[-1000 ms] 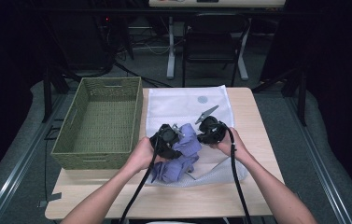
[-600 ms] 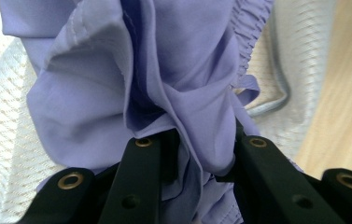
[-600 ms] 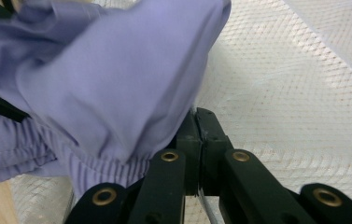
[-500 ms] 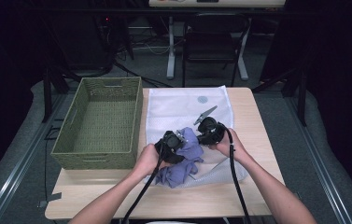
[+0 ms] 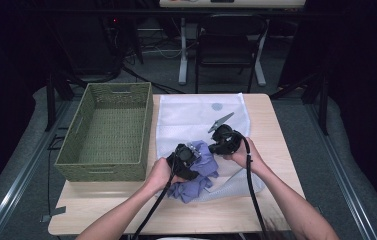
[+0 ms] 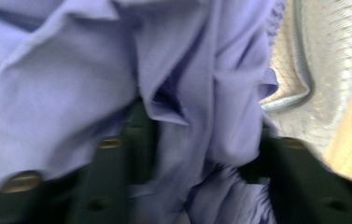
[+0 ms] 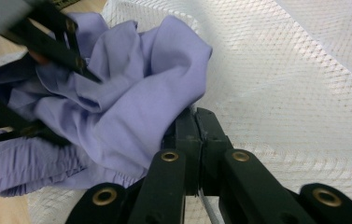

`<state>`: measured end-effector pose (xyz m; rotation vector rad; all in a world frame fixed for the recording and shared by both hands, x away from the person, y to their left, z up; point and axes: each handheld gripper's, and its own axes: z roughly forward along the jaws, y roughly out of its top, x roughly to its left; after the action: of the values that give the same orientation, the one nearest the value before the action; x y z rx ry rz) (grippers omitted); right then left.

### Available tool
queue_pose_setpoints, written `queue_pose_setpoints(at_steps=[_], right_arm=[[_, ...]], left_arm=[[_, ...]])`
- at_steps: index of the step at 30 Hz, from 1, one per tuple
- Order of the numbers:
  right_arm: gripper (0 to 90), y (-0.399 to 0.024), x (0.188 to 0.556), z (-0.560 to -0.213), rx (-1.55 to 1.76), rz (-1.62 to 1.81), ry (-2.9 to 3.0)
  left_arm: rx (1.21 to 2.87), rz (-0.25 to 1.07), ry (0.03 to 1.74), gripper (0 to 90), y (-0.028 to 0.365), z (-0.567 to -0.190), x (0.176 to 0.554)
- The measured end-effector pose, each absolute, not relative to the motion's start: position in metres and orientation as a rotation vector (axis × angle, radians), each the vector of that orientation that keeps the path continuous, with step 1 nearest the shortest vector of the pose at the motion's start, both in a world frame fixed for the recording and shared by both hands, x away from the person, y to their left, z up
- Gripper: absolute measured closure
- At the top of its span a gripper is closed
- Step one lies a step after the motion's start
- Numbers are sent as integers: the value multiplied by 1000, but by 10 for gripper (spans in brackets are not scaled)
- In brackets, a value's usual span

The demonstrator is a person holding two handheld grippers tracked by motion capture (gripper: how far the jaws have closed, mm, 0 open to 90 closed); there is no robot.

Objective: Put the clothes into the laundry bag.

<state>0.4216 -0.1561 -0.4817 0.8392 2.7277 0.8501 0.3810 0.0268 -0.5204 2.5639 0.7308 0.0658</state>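
A crumpled lilac garment [image 5: 196, 181] lies on a white mesh bag [image 5: 191, 117] near the table's front. My left gripper [image 5: 192, 156] points down into the garment. Its jaws have just been opening and stand apart in the left gripper view [image 6: 199, 149], with folds of the lilac cloth [image 6: 71, 84] loose between them. My right gripper [image 5: 223, 141] rests just right of the garment. In the right gripper view its jaws [image 7: 196, 122] are pressed together on the mesh bag's [image 7: 281, 93] edge, beside the lilac cloth [image 7: 131, 84]. The left gripper's black fingers [image 7: 47, 42] show at upper left.
A green woven basket [image 5: 108, 130] stands on the left part of the wooden table [image 5: 276, 150], touching the bag's left side. A dark chair [image 5: 226, 40] and desk legs stand beyond the far edge. Bare wood runs along the front and right edges.
My left gripper has sunk lower onto the garment and its jaws have spread apart. The garment lies flatter on the bag. The right gripper has stayed put.
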Motion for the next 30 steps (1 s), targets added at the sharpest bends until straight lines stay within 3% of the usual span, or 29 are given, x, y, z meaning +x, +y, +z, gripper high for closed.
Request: queue_pose_setpoints(at_steps=[2,3,6,8,12,13,15,20,24,27,30], right_arm=[[898,-157,422,-481,843,854,2726],[897,-158,422,-481,847,867,2725],[898,-158,422,-481,858,879,2716],[898,-157,422,-480,847,871,2725],[898,-155,421,-478,843,889,2722],[898,-155,421,-477,836,889,2729],[898,-155,419,-476,846,906,2729],[898,-154,417,-474,846,921,2733],[898,-154,417,-476,824,898,2748],[898,-155,417,-478,847,917,2730],[898,-157,418,-477,837,903,2742]], left_arm=[[2547,63,735,423,29,-514,378],[2534,123,722,386,32,-503,371],[2520,203,688,390,32,-492,366],[2524,242,690,433,26,-495,367],[2524,199,676,722,13,-513,375],[2518,192,685,756,10,-518,377],[2513,185,698,800,7,-524,380],[2437,141,810,805,10,-535,390],[2429,126,787,700,15,-529,389],[2410,133,786,528,25,-513,382],[2389,149,794,417,37,-497,373]])
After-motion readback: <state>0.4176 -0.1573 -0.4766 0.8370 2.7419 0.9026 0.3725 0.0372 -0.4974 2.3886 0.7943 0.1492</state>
